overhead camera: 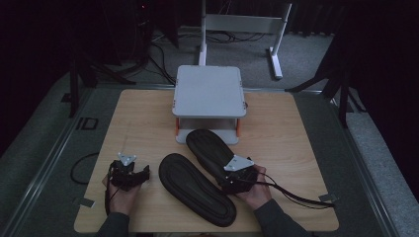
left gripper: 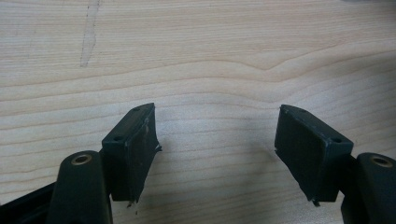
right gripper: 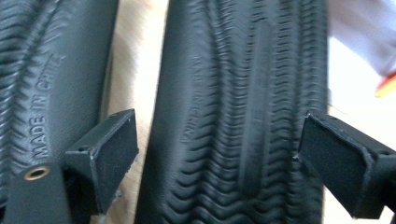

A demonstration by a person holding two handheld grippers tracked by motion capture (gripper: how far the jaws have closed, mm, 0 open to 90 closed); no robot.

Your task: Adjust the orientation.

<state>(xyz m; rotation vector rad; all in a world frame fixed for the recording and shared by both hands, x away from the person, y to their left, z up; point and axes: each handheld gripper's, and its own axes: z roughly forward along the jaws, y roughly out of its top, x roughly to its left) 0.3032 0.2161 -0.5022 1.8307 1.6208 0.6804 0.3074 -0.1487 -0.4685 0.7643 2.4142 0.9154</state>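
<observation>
Black ridged rubber sole [right gripper: 243, 116] between wide-open right gripper [right gripper: 217, 149] jaws at centre frame, second sole [overhead camera: 196, 189] beside, left gripper [left gripper: 217, 149] spread wide over pale wood-grain table [left gripper: 196, 56].

2 black rubber soles, tread side up, flat on the wooden table [overhead camera: 281, 123]. Left sole [overhead camera: 196, 188] lies diagonally — heel near the front edge, toe toward table centre. Right sole [overhead camera: 213, 153] runs parallel just beside it, a thin strip of wood between; its far end sits at the foot of the grey stand near the back edge. Both show wavy ribbed tread w/ raised "MADE IN CHINA" lettering — right sole [right gripper: 243, 112] also has a long centre ridge.
</observation>
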